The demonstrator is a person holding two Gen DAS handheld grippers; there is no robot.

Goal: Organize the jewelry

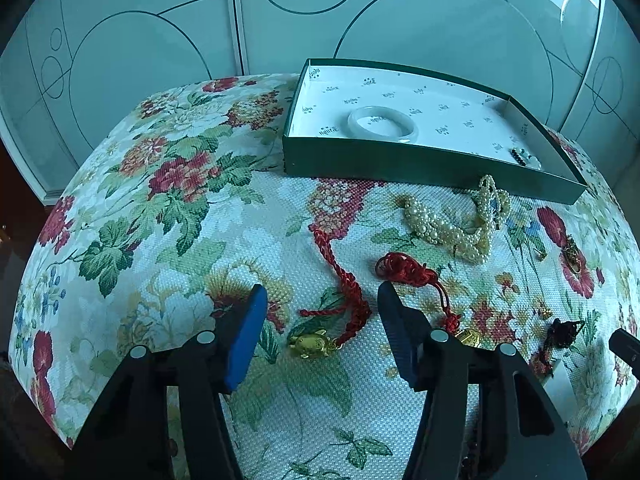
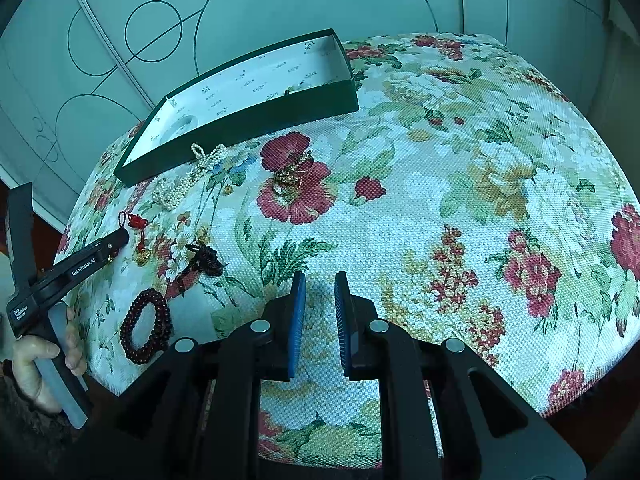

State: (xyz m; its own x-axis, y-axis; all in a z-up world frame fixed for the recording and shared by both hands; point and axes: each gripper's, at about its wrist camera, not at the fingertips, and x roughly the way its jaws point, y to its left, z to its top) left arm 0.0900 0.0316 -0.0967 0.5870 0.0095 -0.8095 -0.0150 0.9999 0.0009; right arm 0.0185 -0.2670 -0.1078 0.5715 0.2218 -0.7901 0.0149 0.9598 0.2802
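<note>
holding a jade bangle [image 1: 383, 123] and beads [image 1: 527, 157], green box [image 1: 400, 164]; left gripper [image 1: 322, 294] wide apart, right gripper [image 2: 320, 280] slightly parted.

Floral tablecloth [image 1: 168, 200], circle-patterned glass doors [image 1: 120, 40]

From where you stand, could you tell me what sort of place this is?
Probably a bedroom or dressing area at home: frosted sliding wardrobe doors stand behind a floral upholstered seat spread with jewelry, beside a green box.
</note>
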